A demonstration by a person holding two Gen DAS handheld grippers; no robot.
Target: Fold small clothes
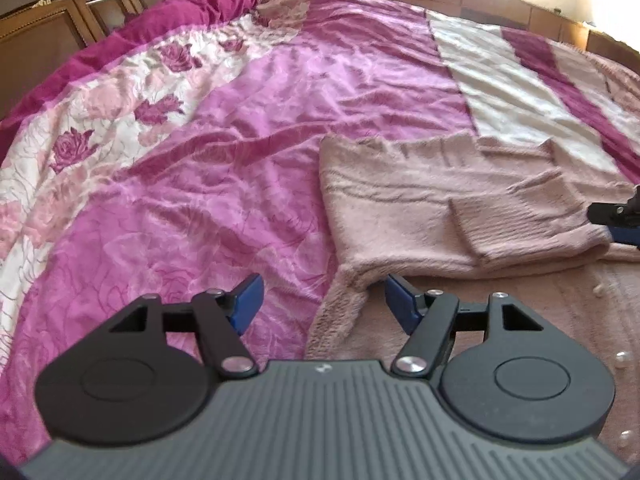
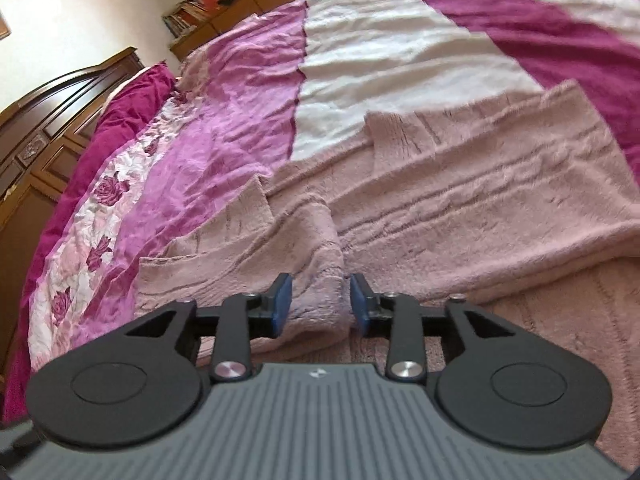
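A fuzzy dusty-pink knit sweater lies partly folded on the bed, a sleeve cuff laid across it. My left gripper is open and empty, its fingers straddling the sweater's near left edge. In the right wrist view the sweater fills the middle. My right gripper has its blue pads partly closed around a raised fold of the sweater, fabric bunched between them. The right gripper also shows at the right edge of the left wrist view, at the sweater's far side.
The bed is covered by a wrinkled pink, magenta and white floral bedspread. A dark wooden headboard stands at the left. A wooden ledge with books runs along the far side. Small white beads sit on the near pink fabric.
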